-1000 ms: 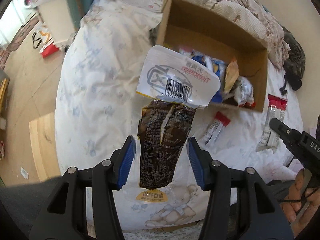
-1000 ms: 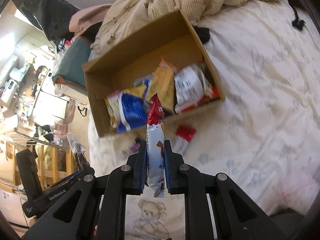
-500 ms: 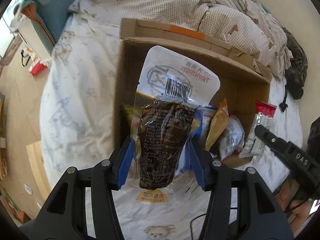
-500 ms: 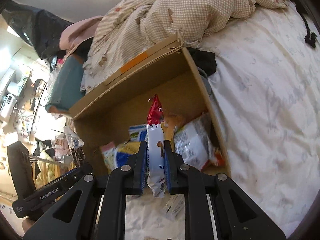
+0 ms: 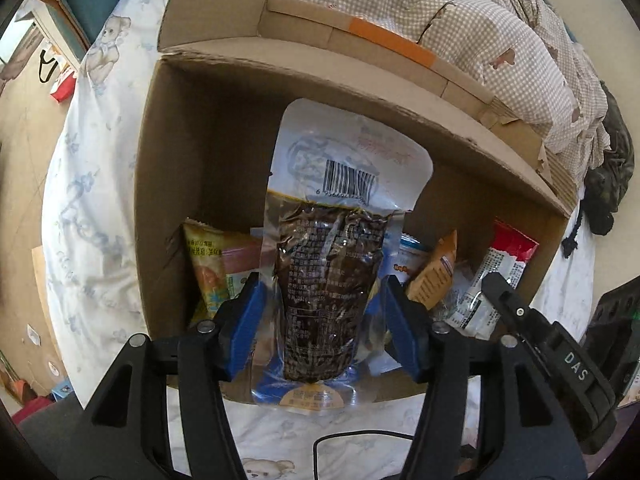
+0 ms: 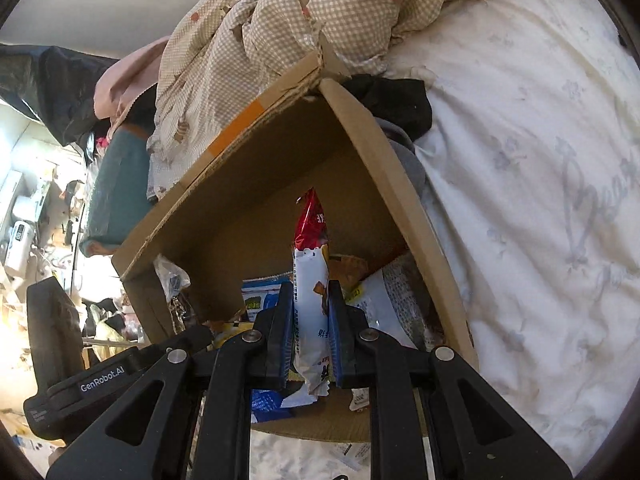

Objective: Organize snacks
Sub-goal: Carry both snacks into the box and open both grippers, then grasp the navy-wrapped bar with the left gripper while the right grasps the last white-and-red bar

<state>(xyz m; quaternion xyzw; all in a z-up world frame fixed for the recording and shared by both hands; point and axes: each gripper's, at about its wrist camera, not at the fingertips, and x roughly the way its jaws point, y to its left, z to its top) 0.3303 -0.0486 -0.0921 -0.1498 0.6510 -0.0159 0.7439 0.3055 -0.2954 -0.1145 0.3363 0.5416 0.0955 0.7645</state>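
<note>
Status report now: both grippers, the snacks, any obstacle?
Left gripper shut on dark pouch. Right gripper shut on red-white packet. Both over box; nothing blocking.

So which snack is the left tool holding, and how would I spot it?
Find the big cardboard box on the bed. Held over its open top by the left tool is a clear pouch of dark brown food with a white top and barcode. The packets lying below it are yellow, orange or red-and-white; none is see-through and dark.

Two upright packets (image 5: pixel 326 280) over box (image 5: pixel 188 152)

A bear-print white bedsheet (image 5: pixel 80 184) and checked quilt (image 6: pixel 304 20) under daylight, tan floor (image 5: pixel 16 160) alongside.
</note>
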